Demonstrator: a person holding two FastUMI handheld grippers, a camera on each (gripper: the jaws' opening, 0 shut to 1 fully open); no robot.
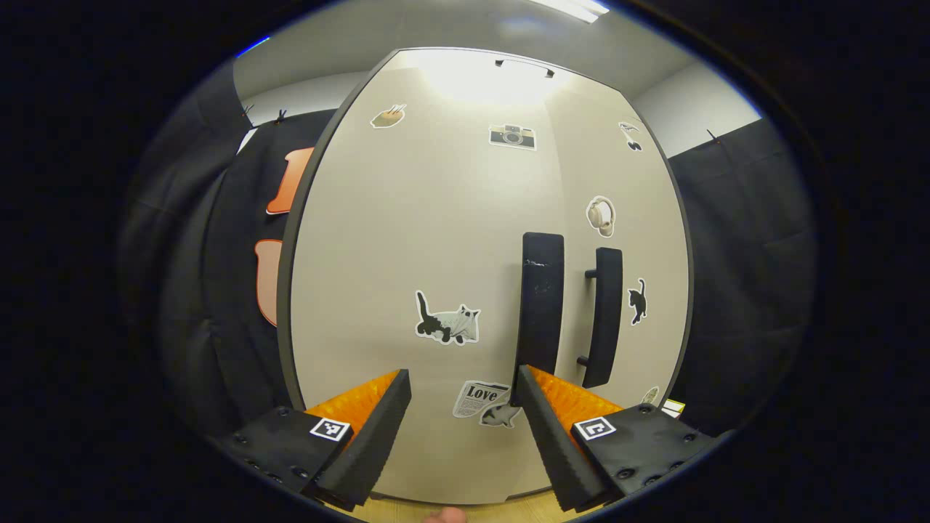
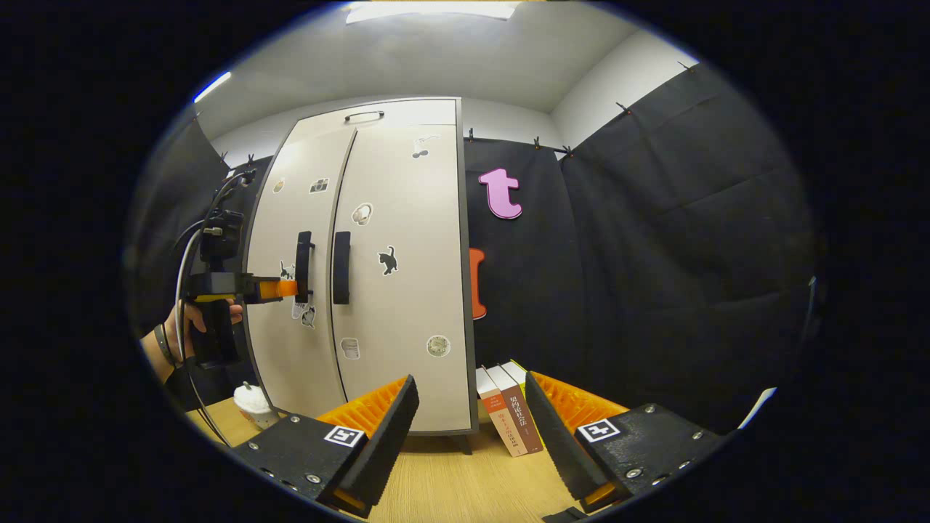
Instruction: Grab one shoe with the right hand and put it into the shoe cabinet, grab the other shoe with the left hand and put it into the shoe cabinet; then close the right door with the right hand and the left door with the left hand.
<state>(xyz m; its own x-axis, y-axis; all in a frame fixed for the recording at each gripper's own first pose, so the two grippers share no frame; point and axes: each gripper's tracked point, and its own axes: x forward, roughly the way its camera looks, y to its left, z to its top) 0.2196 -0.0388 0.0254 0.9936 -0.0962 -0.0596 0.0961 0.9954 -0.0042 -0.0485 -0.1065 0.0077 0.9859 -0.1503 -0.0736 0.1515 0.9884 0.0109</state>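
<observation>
Left gripper view looks straight at the shoe cabinet point(image 1: 436, 254), close up, with the left tool point(image 1: 465, 428) spread wide and holding nothing; its right finger sits against the foot of the left door's handle point(image 1: 541, 305). Right gripper view shows the same tool point(image 2: 287, 289) from the side, a hand point(image 2: 192, 319) gripping it, its fingertips touching the left door point(image 2: 290, 290) just beside that handle. The right tool point(image 2: 468, 436) is also spread wide and empty, hanging well apart from the cabinet above the wooden surface point(image 2: 450, 479).

No shoes are to be seen outside the cabinet, so they are probably inside already. The right door point(image 2: 407, 290) looks flush with the cabinet front; the left door appears nearly or fully shut too, though I cannot tell whether a last gap remains.

By my judgement the doors are stiff, smooth panels that swing lightly on hinges; the face is slippery, so a flat push near the handle edge, farthest from the hinge, gives the best leverage, or the bar handle itself offers a sure hold.

Counted: one cabinet, two doors, two bar handles, one per door. Three books point(image 2: 508, 410) lean at the cabinet's right foot, and one white cup-like thing point(image 2: 253, 403) stands at its left foot.
</observation>
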